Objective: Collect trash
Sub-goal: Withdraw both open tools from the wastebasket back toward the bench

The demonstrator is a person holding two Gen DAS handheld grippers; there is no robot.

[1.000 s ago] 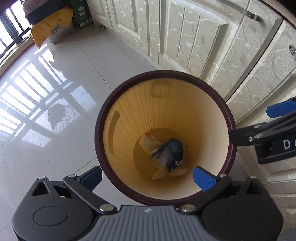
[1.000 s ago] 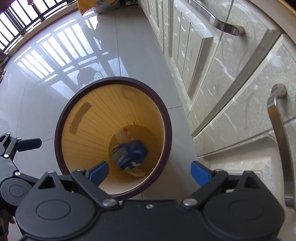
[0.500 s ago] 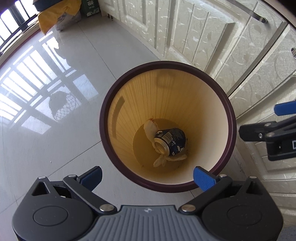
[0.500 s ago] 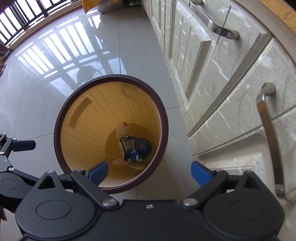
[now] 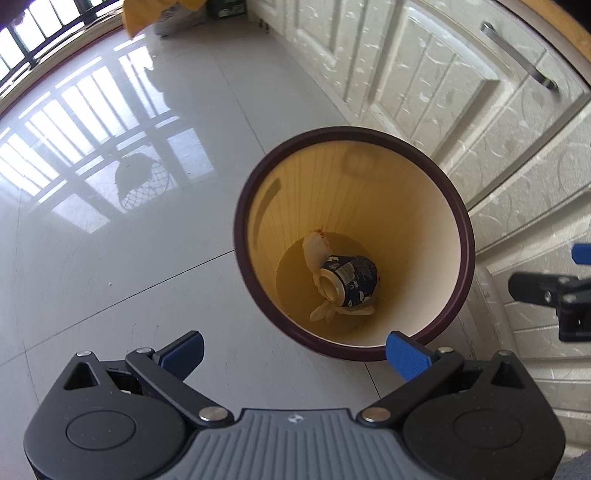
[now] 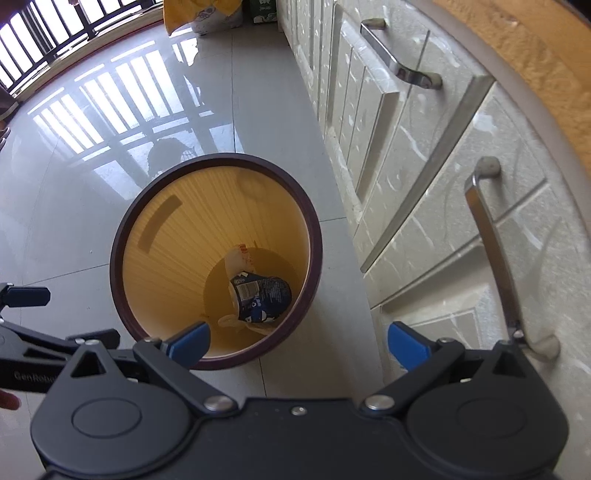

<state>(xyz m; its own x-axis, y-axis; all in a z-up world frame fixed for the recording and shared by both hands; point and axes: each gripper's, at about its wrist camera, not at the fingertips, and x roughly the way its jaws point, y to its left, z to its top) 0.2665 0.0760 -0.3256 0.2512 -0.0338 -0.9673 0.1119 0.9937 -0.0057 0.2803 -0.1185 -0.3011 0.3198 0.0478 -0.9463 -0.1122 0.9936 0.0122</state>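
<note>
The left gripper (image 5: pixel 293 352) has its blue-tipped fingers spread wide, holding nothing. The right gripper (image 6: pixel 299 343) is likewise spread and empty; on the left gripper's arm, seen at the near left of the right wrist view, the partial lettering "GenRobo" can be read. Beyond both stands the trash bin (image 5: pixel 466 236) (dark maroon rim, ribbed yellow inner wall) on the glossy tiled floor (image 5: pixel 129 258), just beside the cream cabinets (image 6: pixel 424 206) on the right. At the bin's bottom lies a dark blue can (image 5: pixel 347 280) on its side, with a white printed label too small to read, resting on crumpled pale paper scraps (image 5: pixel 316 251). Far off, a yellow bag (image 6: pixel 199 11) lies near the railing.
</note>
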